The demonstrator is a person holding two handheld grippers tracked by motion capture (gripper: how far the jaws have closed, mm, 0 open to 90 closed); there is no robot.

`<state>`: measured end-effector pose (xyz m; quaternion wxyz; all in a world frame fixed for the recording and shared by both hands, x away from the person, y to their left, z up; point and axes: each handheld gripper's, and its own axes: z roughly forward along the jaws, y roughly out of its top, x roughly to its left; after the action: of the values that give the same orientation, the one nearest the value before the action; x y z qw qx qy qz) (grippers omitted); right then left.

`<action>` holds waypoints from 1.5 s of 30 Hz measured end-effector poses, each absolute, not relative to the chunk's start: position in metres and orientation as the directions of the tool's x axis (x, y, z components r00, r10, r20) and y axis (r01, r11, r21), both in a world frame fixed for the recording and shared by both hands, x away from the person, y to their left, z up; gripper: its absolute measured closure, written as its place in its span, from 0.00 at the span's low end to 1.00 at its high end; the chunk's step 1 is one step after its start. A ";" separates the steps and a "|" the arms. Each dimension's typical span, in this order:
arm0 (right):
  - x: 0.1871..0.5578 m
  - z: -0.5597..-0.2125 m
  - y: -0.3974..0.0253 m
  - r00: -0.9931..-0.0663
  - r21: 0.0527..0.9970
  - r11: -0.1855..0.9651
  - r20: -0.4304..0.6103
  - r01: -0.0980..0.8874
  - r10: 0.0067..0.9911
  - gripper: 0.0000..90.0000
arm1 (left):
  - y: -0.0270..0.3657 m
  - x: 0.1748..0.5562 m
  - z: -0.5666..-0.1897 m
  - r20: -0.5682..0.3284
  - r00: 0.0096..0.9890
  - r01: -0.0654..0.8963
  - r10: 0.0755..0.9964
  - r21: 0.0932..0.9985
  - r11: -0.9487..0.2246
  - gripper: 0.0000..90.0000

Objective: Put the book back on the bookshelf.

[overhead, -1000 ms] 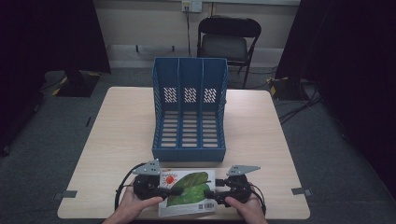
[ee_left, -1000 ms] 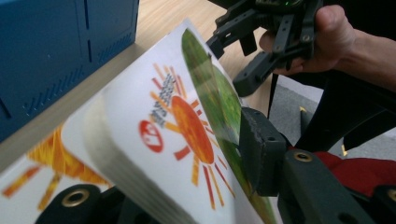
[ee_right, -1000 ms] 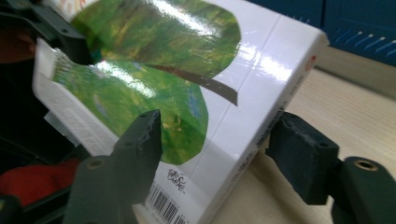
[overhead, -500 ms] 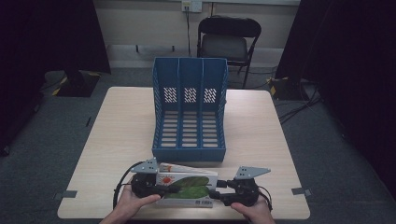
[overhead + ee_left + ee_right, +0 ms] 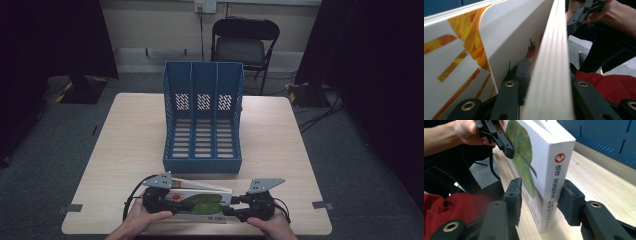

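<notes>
Gripping the book (image 5: pixel 200 204) from both ends, we hold it on its long edge at the near side of the table (image 5: pixel 125 145), just in front of the blue rack (image 5: pixel 203 125). Our left gripper (image 5: pixel 175 205) is clamped on the book's left end: in the left gripper view, one jaw sits behind the front cover, which peels away from the page block (image 5: pixel 554 62), and the other jaw presses on the far side of the block. The cover's inner face shows orange stripes there. Our right gripper (image 5: pixel 235 207) takes the spine end; in the right gripper view its two padded jaws sit on either side of the spine (image 5: pixel 555 185), the left pad against the green cover, the right pad just beside the back, and we cannot tell whether that pad truly touches. The spine is white with a red mark and dark characters. The book's lower corner rests on the table there, and the book leans a little toward the person. The rack stands open-side toward us, three bays wide, close behind the book yet apart from it. A folding chair (image 5: pixel 245 45) stands beyond the rack, off the table.
</notes>
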<state>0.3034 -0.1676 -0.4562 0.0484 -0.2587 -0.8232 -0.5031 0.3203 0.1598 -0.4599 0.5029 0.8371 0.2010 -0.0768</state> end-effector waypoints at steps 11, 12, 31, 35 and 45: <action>0.304 -0.452 -0.155 -0.877 0.818 0.417 0.205 0.397 0.434 0.70 | 0.163 0.324 -0.459 -0.358 0.886 0.453 0.294 0.803 -0.387 0.69; 0.304 -0.452 -0.155 -0.877 0.818 0.417 0.205 0.397 0.434 0.70 | 0.164 0.323 -0.458 -0.355 0.885 0.454 0.303 0.805 -0.383 0.69; 0.295 -0.449 -0.166 -0.872 0.823 0.444 0.119 0.354 0.475 0.77 | 0.196 0.329 -0.452 -0.326 0.825 0.500 0.461 0.801 -0.329 0.52; 0.294 -0.448 -0.167 -0.869 0.830 0.435 0.114 0.350 0.481 0.78 | 0.204 0.331 -0.452 -0.326 0.805 0.511 0.496 0.806 -0.300 0.50; 0.291 -0.449 -0.162 -0.876 0.828 0.425 0.154 0.367 0.456 0.78 | 0.199 0.337 -0.457 -0.344 0.810 0.514 0.475 0.806 -0.294 0.55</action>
<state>0.2914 -0.1616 -0.4486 -0.0469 -0.2441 -0.8428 -0.4774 0.3369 0.1985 -0.4568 0.5085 0.8041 0.3074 -0.0195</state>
